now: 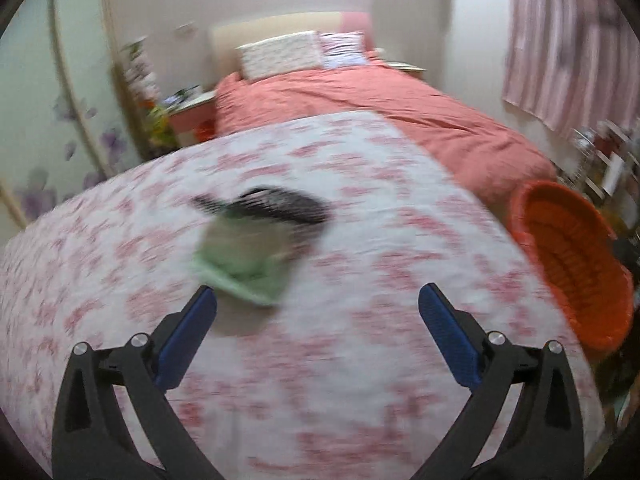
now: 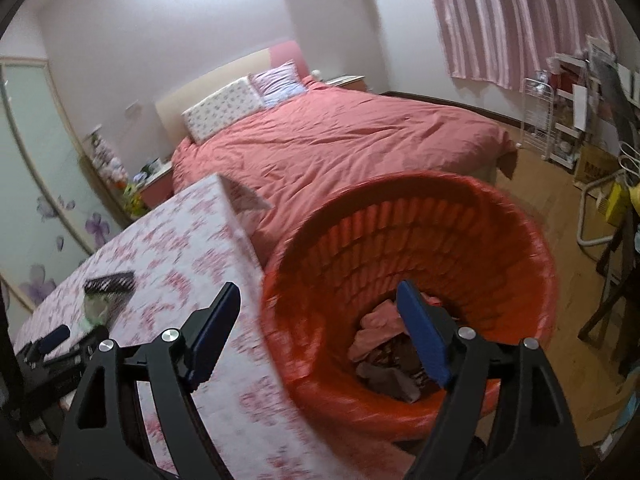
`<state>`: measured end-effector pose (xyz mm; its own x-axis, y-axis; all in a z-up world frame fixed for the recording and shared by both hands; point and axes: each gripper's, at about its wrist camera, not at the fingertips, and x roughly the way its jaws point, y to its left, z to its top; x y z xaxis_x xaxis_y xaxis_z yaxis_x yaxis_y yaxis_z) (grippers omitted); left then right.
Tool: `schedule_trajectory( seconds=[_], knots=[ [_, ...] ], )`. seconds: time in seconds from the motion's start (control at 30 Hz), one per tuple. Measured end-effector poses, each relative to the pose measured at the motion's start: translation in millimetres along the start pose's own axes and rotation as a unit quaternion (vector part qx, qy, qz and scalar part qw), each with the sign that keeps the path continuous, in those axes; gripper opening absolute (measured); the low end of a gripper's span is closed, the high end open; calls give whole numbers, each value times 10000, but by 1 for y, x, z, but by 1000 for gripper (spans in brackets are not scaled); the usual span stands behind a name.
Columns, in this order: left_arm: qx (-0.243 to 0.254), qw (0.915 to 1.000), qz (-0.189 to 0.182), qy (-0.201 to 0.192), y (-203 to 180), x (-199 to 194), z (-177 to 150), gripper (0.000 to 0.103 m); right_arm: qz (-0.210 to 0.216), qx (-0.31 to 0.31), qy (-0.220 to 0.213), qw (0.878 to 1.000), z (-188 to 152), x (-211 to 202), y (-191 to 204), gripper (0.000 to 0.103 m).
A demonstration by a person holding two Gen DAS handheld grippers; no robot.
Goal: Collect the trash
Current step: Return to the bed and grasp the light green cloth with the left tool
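Note:
A crumpled green wrapper [image 1: 240, 264] lies on the floral tablecloth [image 1: 360, 360], touching a black comb-like object [image 1: 272, 206] behind it. My left gripper [image 1: 318, 300] is open and empty, just short of the wrapper. The orange trash basket [image 2: 500, 216] stands beside the table's right edge and holds crumpled pink and dark trash [image 2: 384, 356]. My right gripper [image 2: 320, 296] is open and empty above the basket's near rim. The wrapper [image 2: 96, 308], the comb [image 2: 110, 282] and the left gripper [image 2: 56, 340] show at the left in the right wrist view. The basket [image 1: 576, 264] shows at the right in the left wrist view.
A bed with a coral duvet [image 2: 340, 136] stands behind the table and basket. A nightstand [image 1: 192, 112] sits at its left. A white rack [image 2: 544, 120], boxes and a dark table [image 2: 616, 280] stand on the wooden floor at the right.

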<state>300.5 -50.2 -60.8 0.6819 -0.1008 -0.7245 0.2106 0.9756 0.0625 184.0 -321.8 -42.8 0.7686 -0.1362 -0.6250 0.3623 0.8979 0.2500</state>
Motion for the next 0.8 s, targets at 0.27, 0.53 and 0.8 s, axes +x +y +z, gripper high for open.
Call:
schedule_trajectory(
  seconds=[0.27,0.53,0.8],
  knots=[
    [-456,9986,157,236,38,29,12,99,144,-391,230,9989,-11,4,26,80],
    [-362,9975,275,543,37,62,22,81,184,-448,370,9981,-16,8,32,80],
    [-548,9971,7,526,66,54,13,33,262,-446,495,9974,-20,12,43,80]
  ],
)
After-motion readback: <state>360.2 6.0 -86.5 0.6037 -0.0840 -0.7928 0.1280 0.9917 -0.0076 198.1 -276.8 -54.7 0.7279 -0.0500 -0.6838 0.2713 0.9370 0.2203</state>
